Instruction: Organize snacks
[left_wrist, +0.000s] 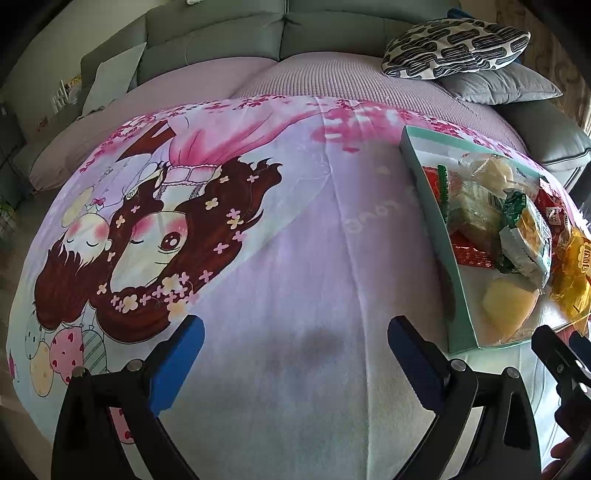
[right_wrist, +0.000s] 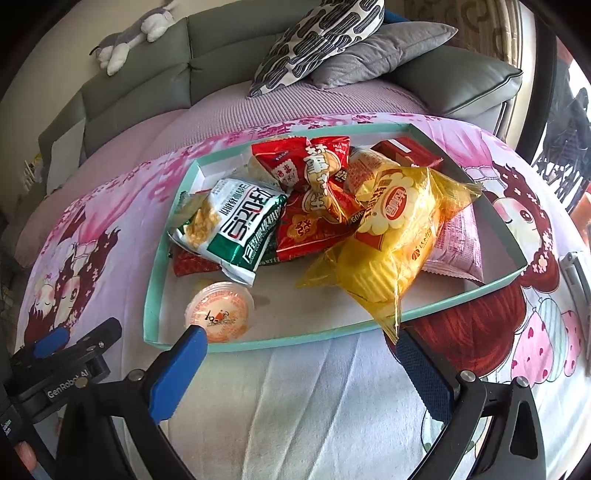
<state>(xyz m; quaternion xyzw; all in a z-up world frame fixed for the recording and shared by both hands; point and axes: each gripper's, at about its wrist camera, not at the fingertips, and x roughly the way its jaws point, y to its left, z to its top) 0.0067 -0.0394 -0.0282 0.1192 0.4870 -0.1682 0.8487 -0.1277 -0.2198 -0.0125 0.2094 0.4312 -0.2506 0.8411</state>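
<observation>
the left gripper (left_wrist: 295, 343) hung with its jaws wide apart over the cartoon-print cloth (left_wrist: 303, 236), gripping nothing. the right gripper (right_wrist: 299, 350) was likewise spread and empty, at the near edge of the teal tray (right_wrist: 266, 341). the tray lay on the cloth, right of the left gripper, and held the snacks: a yellow chip bag (right_wrist: 391, 236) whose near corner overhung the rim, a green-and-white packet (right_wrist: 236, 229) at left, red packets (right_wrist: 314, 192) behind, and a jelly cup (right_wrist: 219, 312) near the front-left corner.
</observation>
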